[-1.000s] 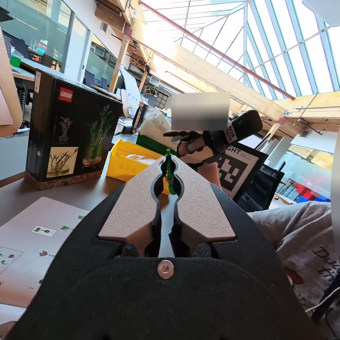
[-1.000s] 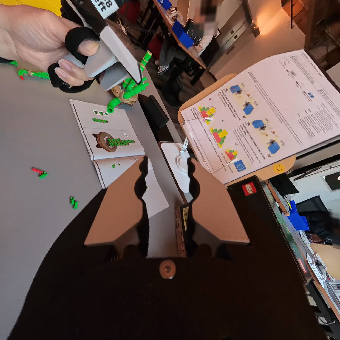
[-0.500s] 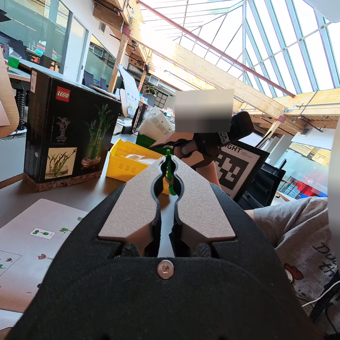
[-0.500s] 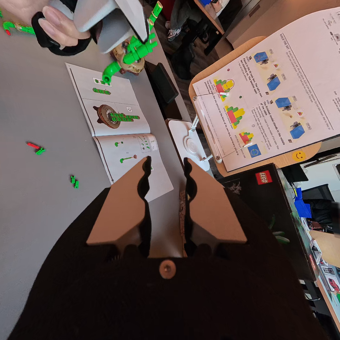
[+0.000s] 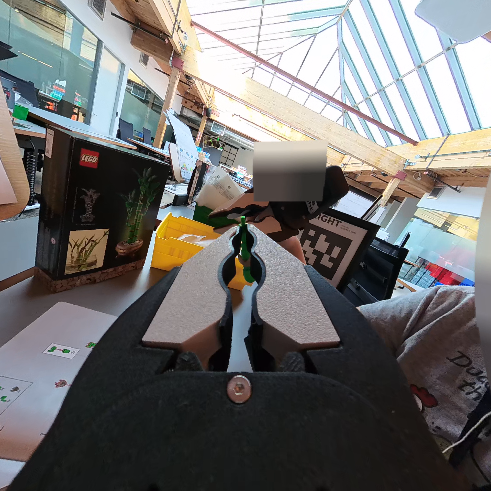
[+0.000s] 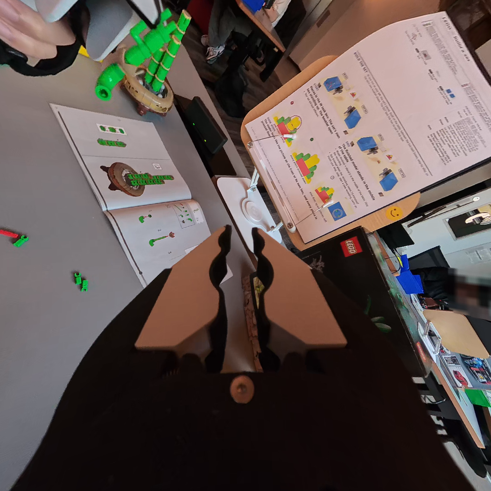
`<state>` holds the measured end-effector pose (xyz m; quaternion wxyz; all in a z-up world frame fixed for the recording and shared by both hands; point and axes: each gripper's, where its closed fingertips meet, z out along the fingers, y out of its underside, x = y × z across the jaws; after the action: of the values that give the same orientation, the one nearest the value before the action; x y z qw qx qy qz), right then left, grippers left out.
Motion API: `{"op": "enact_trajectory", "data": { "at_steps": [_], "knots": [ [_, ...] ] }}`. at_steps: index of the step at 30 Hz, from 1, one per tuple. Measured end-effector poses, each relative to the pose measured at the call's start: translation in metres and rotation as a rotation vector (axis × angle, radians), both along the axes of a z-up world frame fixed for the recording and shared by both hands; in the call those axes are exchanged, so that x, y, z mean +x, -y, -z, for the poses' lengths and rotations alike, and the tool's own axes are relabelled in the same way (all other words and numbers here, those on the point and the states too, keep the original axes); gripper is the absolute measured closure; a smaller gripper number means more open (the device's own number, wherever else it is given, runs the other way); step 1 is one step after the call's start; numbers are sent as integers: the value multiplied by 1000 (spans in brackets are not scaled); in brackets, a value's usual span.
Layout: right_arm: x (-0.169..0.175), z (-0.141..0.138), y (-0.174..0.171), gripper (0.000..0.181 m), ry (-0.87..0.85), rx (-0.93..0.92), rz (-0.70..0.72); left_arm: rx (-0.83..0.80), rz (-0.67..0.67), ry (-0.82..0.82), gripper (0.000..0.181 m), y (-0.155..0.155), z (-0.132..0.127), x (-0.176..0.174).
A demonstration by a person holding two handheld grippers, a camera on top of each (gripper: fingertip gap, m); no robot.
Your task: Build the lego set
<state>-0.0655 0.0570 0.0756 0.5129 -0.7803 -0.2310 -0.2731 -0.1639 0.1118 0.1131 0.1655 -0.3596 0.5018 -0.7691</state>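
Note:
My left gripper (image 5: pixel 243 233) is shut on a green lego stem (image 5: pixel 244 247), held upright above the table. In the right wrist view the left gripper (image 6: pixel 138 16) is at the top left, and the stem (image 6: pixel 143 39) hangs from it with a green elbow (image 6: pixel 106 82) at its lower end. Just behind stands the bamboo model (image 6: pixel 164 58) in its tan pot (image 6: pixel 148 93). My right gripper (image 6: pixel 240 231) is open a narrow gap and empty, over the booklet's (image 6: pixel 127 170) near edge. In the left wrist view the right gripper (image 5: pixel 220 218) is just beyond the stem's top.
Loose pieces lie on the grey table: a red one (image 6: pixel 8 233), a green one (image 6: pixel 20 241) and a green pair (image 6: pixel 81 281). The black lego box (image 5: pixel 101 207), a yellow bin (image 5: pixel 180 247) and a marker board (image 5: pixel 332 247) stand behind. A sheet on a stand (image 6: pixel 372 119) is to the right.
My right gripper has moved closer to the left gripper and the held stem, and its jaws have narrowed. The left gripper keeps its hold and has barely moved.

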Motion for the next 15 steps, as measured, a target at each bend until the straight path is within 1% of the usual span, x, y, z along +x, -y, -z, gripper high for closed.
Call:
{"op": "enact_trajectory", "data": {
  "at_steps": [3, 5, 6, 8, 10, 11, 13, 15],
  "knots": [
    [4, -8, -1, 167, -32, 46, 21, -4, 4, 12, 181, 1, -5, -4],
    [12, -11, -1, 167, -80, 84, 60, -10, 8, 16, 180, 0, -8, -7],
    [21, -13, -1, 167, -133, 106, 113, -11, 8, 15, 181, -1, -9, -8],
    [36, -14, 2, 167, -317, 136, 232, -12, -1, 17, 181, -4, -11, -10],
    [39, -8, 5, 167, -535, 116, 331, -15, -12, 24, 181, -7, -14, -12],
    [41, -6, 8, 167, -591, 100, 393, -17, -17, 27, 181, -9, -15, -13],
    [42, -2, 19, 172, -601, 73, 520, -19, -25, 26, 181, -11, -17, -14],
    [40, 14, 38, 171, -560, -38, 676, -16, -31, 18, 181, -12, -17, -14]
  ]
}}
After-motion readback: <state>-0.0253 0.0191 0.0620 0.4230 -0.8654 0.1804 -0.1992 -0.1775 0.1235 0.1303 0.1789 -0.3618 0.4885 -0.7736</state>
